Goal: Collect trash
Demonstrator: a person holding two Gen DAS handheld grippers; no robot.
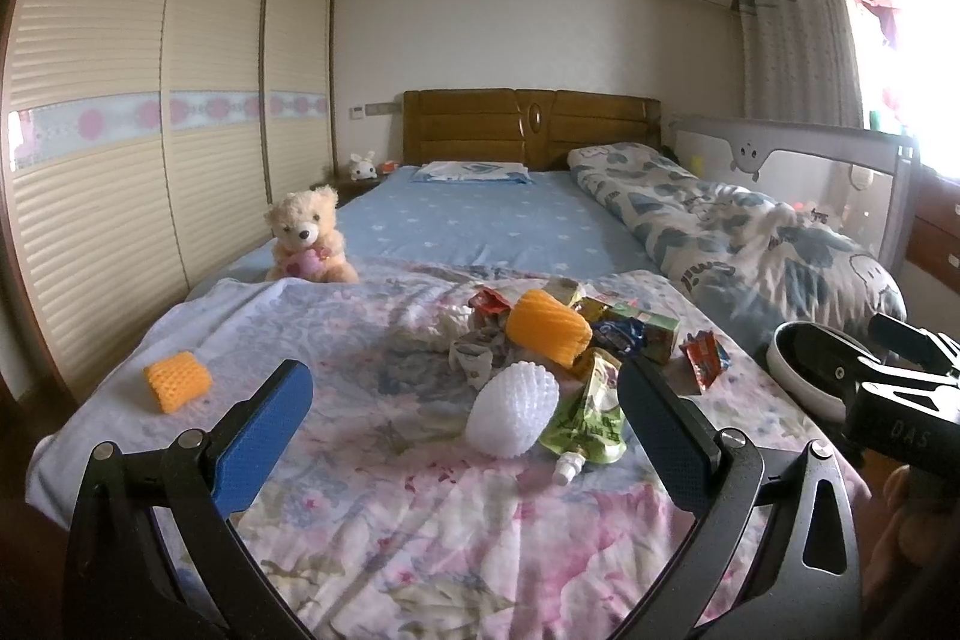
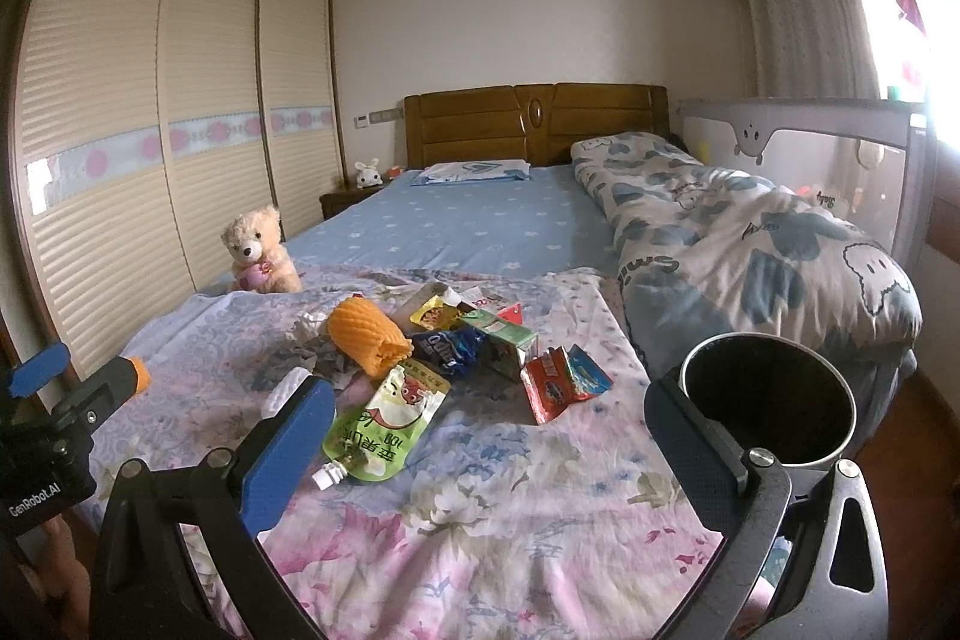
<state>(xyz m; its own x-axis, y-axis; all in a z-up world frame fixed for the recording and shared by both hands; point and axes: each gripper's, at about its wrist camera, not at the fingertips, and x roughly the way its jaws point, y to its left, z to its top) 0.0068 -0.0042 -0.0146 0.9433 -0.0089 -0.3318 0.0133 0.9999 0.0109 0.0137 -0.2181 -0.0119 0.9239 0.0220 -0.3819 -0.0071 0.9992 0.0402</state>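
Note:
A heap of trash lies on the floral sheet (image 1: 420,520): a white foam net (image 1: 513,409), a big orange foam net (image 1: 549,334), a green spouted pouch (image 1: 591,418), a red wrapper (image 1: 705,358), a green carton (image 1: 651,334). A small orange net (image 1: 177,379) sits apart at the left. My left gripper (image 1: 465,382) is open just short of the white net. My right gripper (image 2: 492,400) is open, empty, near the pouch (image 2: 384,424) and red wrapper (image 2: 561,382). A round bin (image 2: 774,400) stands at the bed's right side, behind the right finger.
A teddy bear (image 1: 309,235) sits at the sheet's far left edge. A rolled patterned duvet (image 2: 750,244) lies along the right, with a grey bed rail (image 2: 840,142) behind it. Sliding wardrobe doors (image 1: 150,130) line the left wall. A wooden headboard (image 1: 528,124) closes the far end.

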